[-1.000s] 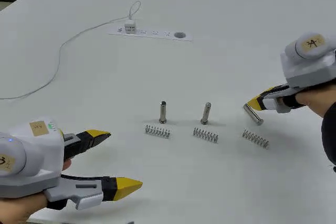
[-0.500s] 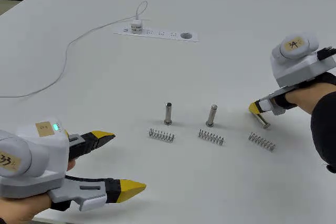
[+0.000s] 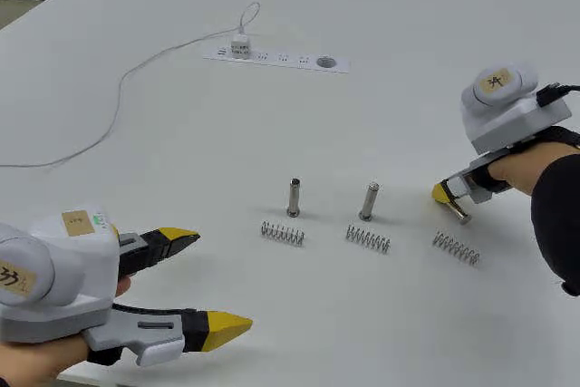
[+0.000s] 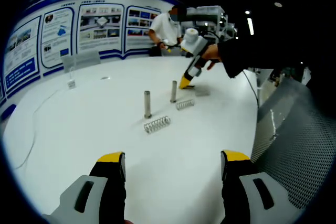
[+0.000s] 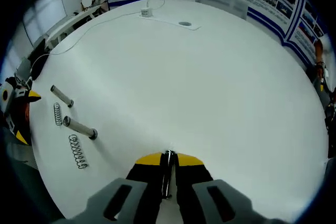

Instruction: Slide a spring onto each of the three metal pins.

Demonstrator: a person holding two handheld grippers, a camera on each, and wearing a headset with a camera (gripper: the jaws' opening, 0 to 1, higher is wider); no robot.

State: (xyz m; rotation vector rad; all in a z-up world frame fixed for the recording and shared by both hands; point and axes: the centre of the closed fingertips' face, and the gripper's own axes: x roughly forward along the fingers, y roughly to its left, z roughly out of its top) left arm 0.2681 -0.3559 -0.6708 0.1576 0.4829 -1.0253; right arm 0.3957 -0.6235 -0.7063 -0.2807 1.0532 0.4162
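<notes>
Presently grips one tilted pin (image 3: 459, 213) in the closed right gripper (image 3: 444, 193) at 3 o'clock, one spring (image 3: 455, 248) just beside. Leaves two upright pins (image 3: 294, 197) at centre, springs (image 3: 283, 233) before them. Holds left gripper (image 3: 213, 280), labelled "33", agape and empty at 7 o'clock.

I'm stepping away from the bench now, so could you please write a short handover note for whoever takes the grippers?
Left gripper: jaws open, empty, low over the table.
Right gripper: shut on the right pin, tilted, tip near the table.
Left pin and middle pin stand upright.
Left spring, middle spring, right spring lie flat before them.
Done: nothing threaded.
Left: all three springs.
</notes>
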